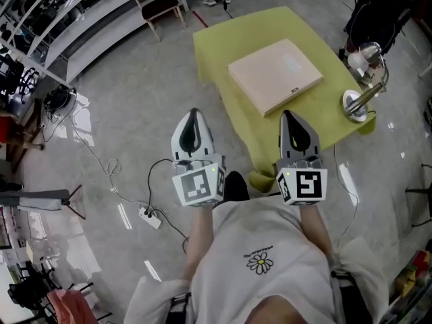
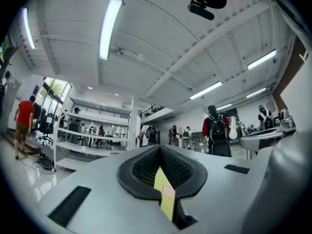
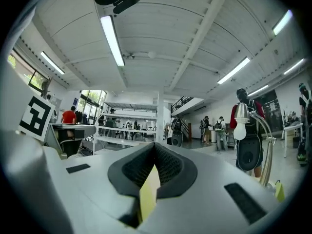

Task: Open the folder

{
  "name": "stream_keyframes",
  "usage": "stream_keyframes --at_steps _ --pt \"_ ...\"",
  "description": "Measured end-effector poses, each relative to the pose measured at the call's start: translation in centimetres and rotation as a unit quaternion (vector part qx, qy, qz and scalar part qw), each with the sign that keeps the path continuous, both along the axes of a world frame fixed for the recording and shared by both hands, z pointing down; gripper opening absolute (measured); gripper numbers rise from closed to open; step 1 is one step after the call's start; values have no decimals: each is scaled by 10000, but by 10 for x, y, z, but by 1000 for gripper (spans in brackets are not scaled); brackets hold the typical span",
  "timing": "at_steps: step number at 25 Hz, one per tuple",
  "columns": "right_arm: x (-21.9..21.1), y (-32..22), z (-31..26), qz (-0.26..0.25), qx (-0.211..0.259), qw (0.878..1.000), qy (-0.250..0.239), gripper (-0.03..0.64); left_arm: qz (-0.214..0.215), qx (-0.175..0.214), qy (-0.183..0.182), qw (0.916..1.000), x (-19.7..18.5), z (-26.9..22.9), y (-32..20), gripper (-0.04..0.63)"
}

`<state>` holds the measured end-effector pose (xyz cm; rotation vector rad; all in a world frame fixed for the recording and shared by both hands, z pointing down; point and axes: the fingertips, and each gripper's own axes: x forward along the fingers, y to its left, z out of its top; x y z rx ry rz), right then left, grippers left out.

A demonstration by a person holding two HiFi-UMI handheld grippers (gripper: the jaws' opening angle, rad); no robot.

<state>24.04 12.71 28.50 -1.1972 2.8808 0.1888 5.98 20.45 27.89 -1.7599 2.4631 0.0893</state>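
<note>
The left gripper and the right gripper are both pressed together, empty. The closed folder lies on the yellow table, at two o'clock from the left gripper and about twelve o'clock from the right.

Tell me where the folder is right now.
In the head view the folder lies flat on the yellow-green table, upper right of centre, just beyond the tip of the right gripper, with a desk lamp to its right.
</note>
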Motion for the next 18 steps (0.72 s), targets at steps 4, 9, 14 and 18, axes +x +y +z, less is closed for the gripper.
stream_keyframes --at_steps 4,9,14,18 --pt "-14 -16 12 48 70 9997 218 12 64 -25 138 9999 -18 14 -22 11" --pt "-40 -55 18 218 251 9989 340 12 464 62 207 9987 -41 24 -84 12" --pt "-78 -116 26 641 111 9972 382 12 994 100 263 9947 -79 24 -160 12" --pt "-106 -158 19 1185 -28 9923 362 12 1504 51 437 9877 -116 20 -223 11"
